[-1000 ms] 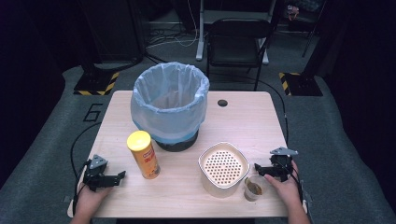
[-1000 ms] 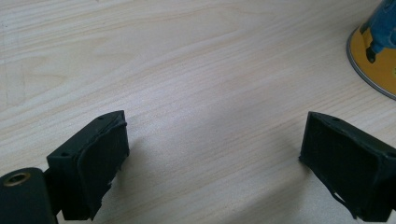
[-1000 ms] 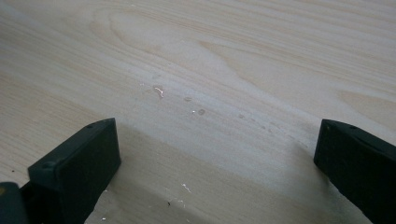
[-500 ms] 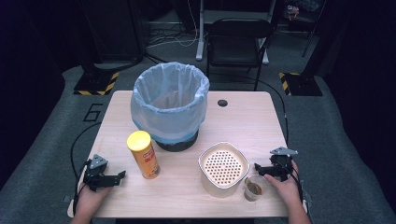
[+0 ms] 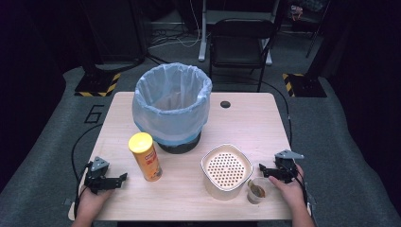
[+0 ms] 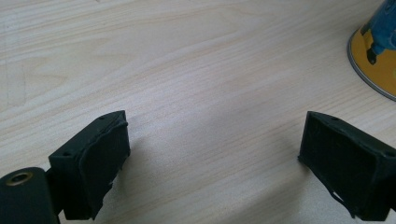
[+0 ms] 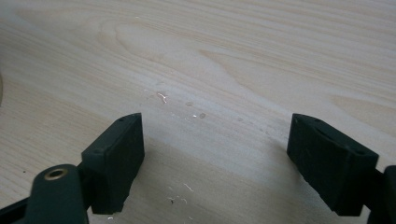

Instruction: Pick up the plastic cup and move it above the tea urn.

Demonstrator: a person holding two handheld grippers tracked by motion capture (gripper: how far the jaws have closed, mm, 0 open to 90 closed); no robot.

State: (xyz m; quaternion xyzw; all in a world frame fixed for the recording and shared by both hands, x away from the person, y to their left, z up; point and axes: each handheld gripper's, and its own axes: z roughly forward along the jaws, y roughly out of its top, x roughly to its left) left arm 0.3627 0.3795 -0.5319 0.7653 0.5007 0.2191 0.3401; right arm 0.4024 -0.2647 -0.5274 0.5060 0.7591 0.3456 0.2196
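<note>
My left gripper point(image 5: 121, 178) lies at the table's front left, pointing right toward a yellow snack can point(image 5: 145, 157). Its jaws stand open over bare wood point(image 6: 212, 163), and the can's base point(image 6: 373, 60) shows at the upper right of the left gripper view. My right gripper point(image 5: 263, 171) rests at the front right, pointing left. It is open, its jaws have just been closing, and only bare wood lies between them point(image 7: 215, 163). Just in front of it stands a small clear cup point(image 5: 257, 190) with brown contents, beside a white tub point(image 5: 226, 187) with a perforated insert.
A bin lined with a pale blue bag point(image 5: 172, 106) stands at the table's middle back. A round cable hole point(image 5: 225, 104) is at the back right. A few crumbs point(image 7: 163, 97) lie on the wood ahead of the right gripper. A black chair point(image 5: 241, 40) stands behind the table.
</note>
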